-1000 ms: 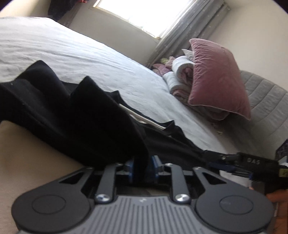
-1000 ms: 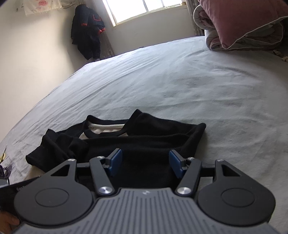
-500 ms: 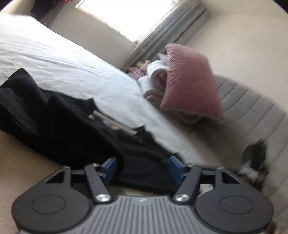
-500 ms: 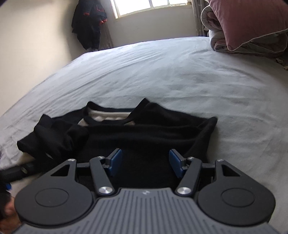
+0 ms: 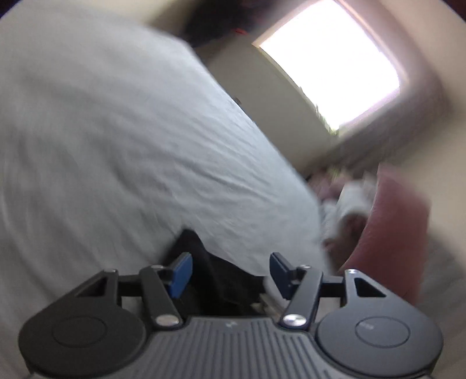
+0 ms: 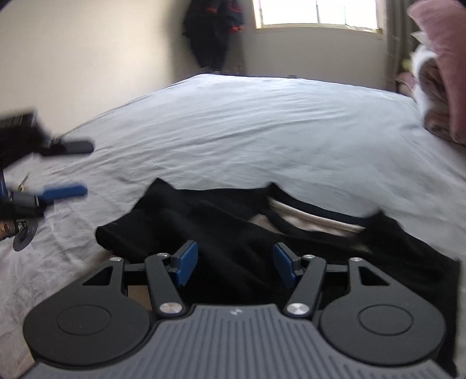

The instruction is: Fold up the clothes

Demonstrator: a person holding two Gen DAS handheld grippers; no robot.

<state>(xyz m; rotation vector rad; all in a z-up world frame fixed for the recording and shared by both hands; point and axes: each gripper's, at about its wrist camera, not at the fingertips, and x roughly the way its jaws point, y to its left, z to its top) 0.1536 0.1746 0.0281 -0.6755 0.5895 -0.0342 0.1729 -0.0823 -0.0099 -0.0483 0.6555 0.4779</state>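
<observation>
A black garment (image 6: 221, 221) with a pale inner collar lies rumpled on the light grey bed sheet (image 6: 262, 122), close in front of my right gripper (image 6: 234, 266). That gripper is open, its blue pads above the dark cloth with nothing pinched. In the blurred left wrist view my left gripper (image 5: 230, 275) is open too, raised off the bed, with only a small corner of the black garment (image 5: 212, 280) showing low between its fingers. From the right wrist view the left gripper (image 6: 70, 166) hangs open in the air at the left edge, apart from the garment.
A pink cushion (image 5: 390, 233) and rolled bedding (image 6: 431, 96) are stacked at the head of the bed. Dark clothing (image 6: 214, 32) hangs on the far wall beside a bright window (image 6: 317, 13). Small items (image 6: 24, 233) lie on the sheet at left.
My left gripper let go of the black garment, opened, and swung up and away to the left. The right gripper stayed open and drew nearer the garment.
</observation>
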